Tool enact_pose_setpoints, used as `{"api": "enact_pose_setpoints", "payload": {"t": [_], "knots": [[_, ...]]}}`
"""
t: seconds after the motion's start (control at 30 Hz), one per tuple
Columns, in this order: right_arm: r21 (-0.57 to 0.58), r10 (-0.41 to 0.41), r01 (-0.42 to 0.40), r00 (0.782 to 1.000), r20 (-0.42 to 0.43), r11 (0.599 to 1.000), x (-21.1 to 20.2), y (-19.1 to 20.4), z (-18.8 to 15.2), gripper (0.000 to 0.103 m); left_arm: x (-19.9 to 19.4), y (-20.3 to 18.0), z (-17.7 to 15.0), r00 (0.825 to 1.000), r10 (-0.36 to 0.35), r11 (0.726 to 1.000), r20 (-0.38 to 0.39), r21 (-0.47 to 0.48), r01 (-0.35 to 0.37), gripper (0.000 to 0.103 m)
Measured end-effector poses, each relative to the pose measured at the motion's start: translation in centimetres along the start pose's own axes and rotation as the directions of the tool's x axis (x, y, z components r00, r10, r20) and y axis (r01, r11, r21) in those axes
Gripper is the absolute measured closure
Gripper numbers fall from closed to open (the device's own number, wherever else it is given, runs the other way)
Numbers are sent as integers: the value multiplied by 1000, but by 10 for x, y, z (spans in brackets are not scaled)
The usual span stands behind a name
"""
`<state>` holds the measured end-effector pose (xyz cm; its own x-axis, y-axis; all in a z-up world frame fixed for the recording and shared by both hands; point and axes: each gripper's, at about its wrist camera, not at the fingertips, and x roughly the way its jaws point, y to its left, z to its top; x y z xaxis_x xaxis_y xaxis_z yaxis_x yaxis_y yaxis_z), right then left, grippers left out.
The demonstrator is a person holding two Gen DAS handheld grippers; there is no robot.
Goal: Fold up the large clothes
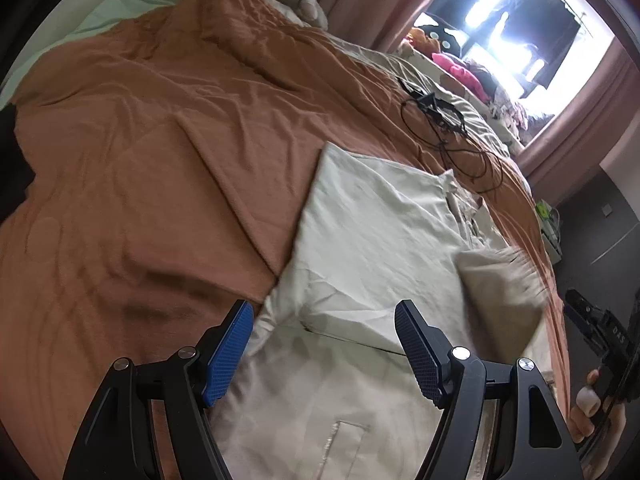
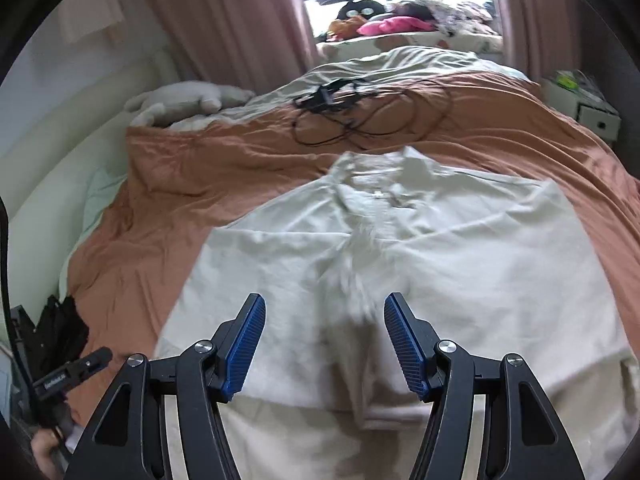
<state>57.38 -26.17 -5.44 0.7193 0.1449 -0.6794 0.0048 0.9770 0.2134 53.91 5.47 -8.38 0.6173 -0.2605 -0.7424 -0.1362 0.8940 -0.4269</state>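
Right wrist: blurred, seemingly cream shirt (image 2: pixel 400 248).

Orange bedspread (image 2: pixel 240 168), tangled black cables (image 2: pixel 360 116), pink curtains (image 2: pixel 224 20)

In my right wrist view the shirt (image 2: pixel 400 248) lies on the blanket (image 2: pixel 200 184), filling the centre and lower frame. A tangle of cables (image 2: pixel 360 120) rests on the blanket just above the collar. A stuffed toy (image 2: pixel 188 100) sits at the upper left, a small cabinet (image 2: pixel 588 108) at the upper right. My right gripper (image 2: pixel 324 344) hangs over the shirt's lower middle; my left gripper (image 1: pixel 324 352) over its lower part.
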Motion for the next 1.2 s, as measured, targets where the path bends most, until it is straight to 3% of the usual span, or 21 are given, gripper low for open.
{"api": "enact_pose_setpoints", "payload": {"t": [0.3,0.37,0.47,0.67,0.87,1.03,1.2], "knots": [[182,-21,12,998,52,983,-33,-83,-30,41,15,-55,-17,999,-32,995,-36,89,35,28],[274,-32,11,997,71,962,-37,-120,-44,41,20,-71,-22,998,-30,991,-53,129,36,28],[396,-70,52,997,32,917,-34,-167,-52,41,31,-100,-31,996,-15,975,-84,219,34,28],[517,-106,70,994,41,853,-38,-225,-61,47,64,-159,-46,987,5,940,-161,336,50,28],[586,-139,121,990,-14,801,-37,-259,-74,49,96,-216,-54,981,1,918,-192,389,75,22],[698,-77,88,996,-47,711,-32,-285,-92,49,132,-260,-65,973,9,900,-230,426,92,21],[739,-78,76,996,-31,670,-36,-301,-94,49,165,-294,-76,969,68,874,-239,483,58,21]]}}
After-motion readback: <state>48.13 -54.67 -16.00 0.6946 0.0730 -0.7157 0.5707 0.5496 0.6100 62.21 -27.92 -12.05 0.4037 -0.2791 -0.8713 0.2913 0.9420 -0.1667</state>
